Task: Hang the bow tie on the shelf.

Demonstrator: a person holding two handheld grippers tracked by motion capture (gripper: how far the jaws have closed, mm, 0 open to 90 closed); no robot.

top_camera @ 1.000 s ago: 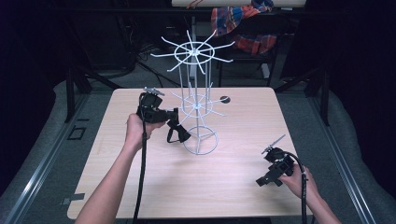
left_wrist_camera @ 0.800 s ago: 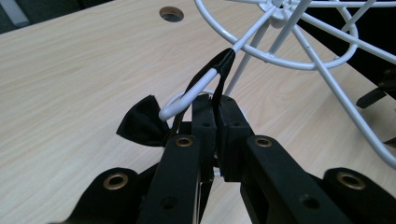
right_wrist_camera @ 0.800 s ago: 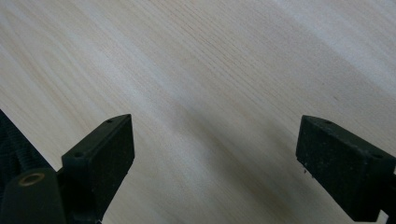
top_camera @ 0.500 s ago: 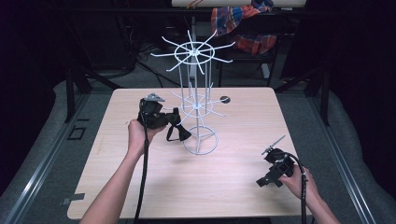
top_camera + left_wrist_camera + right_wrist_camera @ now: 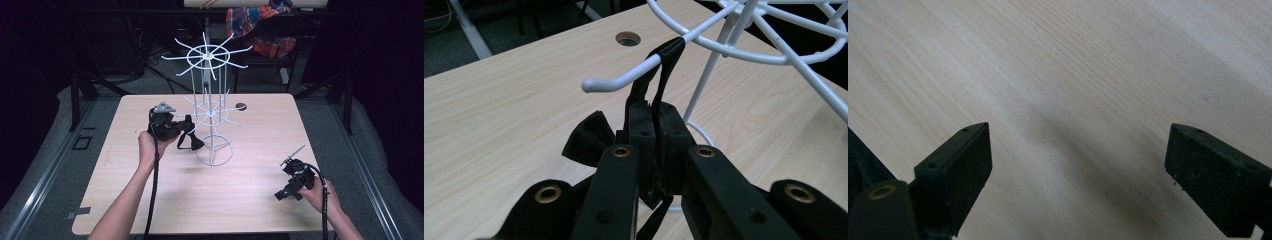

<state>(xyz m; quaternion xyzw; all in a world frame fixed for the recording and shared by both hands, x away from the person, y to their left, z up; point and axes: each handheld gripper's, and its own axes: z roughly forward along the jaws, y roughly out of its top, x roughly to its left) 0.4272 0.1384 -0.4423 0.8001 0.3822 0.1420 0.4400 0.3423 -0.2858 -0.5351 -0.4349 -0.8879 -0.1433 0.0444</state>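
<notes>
overhead light brightens the table (image 5: 250, 200); dark surroundings, soft shadows, sharp focus.

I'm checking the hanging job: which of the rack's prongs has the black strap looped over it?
A prong of the lower ring, pointing toward the left gripper, carries the strap. The left gripper is shut on the strap just below that prong; the other prongs look bare.

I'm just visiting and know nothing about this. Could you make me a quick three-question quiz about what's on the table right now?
1. True or false: the strap of the black bow tie is looped over a prong of the white wire rack.
2. Which gripper pinches that strap: left gripper or right gripper?
3. What lies between the right gripper's jaws: A) the bow tie, B) nothing but bare table below, C) a rack prong?

Key: 1 true; 2 left gripper; 3 B.
</notes>
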